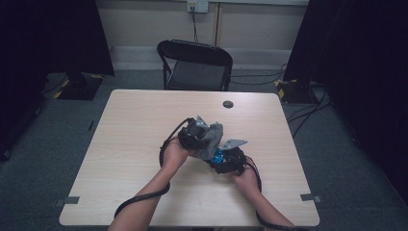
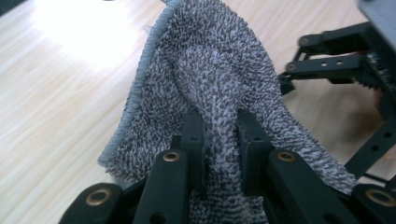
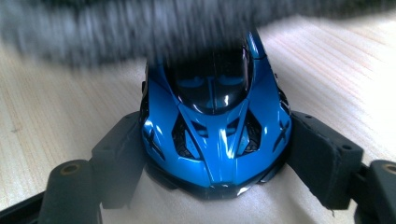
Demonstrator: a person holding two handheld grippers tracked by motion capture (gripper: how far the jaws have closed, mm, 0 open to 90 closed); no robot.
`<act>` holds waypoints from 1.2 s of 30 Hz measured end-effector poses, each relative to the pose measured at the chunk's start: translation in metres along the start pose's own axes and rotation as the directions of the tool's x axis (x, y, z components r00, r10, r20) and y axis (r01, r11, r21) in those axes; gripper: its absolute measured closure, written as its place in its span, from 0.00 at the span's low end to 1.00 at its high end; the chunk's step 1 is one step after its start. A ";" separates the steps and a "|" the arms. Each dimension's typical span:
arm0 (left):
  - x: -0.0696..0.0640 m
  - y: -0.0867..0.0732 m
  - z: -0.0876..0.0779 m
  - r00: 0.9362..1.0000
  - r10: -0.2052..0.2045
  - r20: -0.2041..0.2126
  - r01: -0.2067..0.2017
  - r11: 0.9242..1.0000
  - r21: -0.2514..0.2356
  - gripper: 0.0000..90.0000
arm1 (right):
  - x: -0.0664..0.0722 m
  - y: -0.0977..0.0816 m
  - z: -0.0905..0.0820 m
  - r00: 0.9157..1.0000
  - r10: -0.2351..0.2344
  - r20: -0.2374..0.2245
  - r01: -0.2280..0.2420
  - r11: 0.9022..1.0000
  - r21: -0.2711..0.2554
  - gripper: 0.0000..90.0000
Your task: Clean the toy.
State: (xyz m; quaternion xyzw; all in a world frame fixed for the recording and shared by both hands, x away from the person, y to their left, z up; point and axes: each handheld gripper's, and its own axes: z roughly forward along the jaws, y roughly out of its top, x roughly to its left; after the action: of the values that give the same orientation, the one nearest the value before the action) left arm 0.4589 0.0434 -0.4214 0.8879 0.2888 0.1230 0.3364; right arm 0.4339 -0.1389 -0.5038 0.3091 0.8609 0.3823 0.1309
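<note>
A grey speckled terry cloth (image 2: 210, 79) hangs from my left gripper (image 2: 219, 130), whose jaws are shut on a fold of it. In the high view the cloth (image 1: 211, 139) drapes between my two hands near the table's middle, with the left gripper (image 1: 195, 134) at its upper left. My right gripper (image 3: 215, 149) is shut on a shiny blue toy car (image 3: 217, 135), one pad against each side. The car (image 1: 218, 156) shows as a blue spot just under the cloth's lower edge. The blurred cloth (image 3: 140, 28) lies across the car's far end in the right gripper view.
The light wooden table (image 1: 144, 120) has a round dark cable hole (image 1: 228, 104) near its far edge. A black folding chair (image 1: 195, 65) stands behind the table. Cables trail from both grippers over the front edge.
</note>
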 end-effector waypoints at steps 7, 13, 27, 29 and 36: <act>-0.019 0.003 0.022 0.999 0.034 0.013 -0.034 0.998 0.047 0.85 | 0.000 0.000 0.000 1.000 0.000 0.000 0.000 1.000 0.000 0.27; -0.026 -0.001 0.035 0.998 0.069 -0.008 -0.068 0.995 0.079 0.84 | 0.000 0.000 0.000 1.000 0.001 0.001 -0.001 1.000 -0.001 0.27; -0.022 -0.001 0.033 0.997 0.082 -0.016 -0.080 0.994 0.077 0.84 | 0.000 0.000 0.000 1.000 0.002 0.001 -0.002 1.000 0.000 0.27; -0.020 -0.001 0.032 0.997 0.072 -0.020 -0.071 0.995 0.076 0.84 | 0.000 0.000 0.000 1.000 0.001 0.000 -0.001 1.000 0.001 0.27; -0.004 -0.005 0.026 0.999 0.022 -0.027 -0.020 0.998 0.067 0.84 | 0.000 0.000 0.000 1.000 0.000 0.000 0.000 1.000 0.001 0.27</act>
State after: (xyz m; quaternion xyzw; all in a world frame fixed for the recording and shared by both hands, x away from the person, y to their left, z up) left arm 0.4647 0.0307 -0.4435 0.8997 0.2880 0.1289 0.3015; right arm 0.4339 -0.1389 -0.5038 0.3089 0.8611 0.3820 0.1307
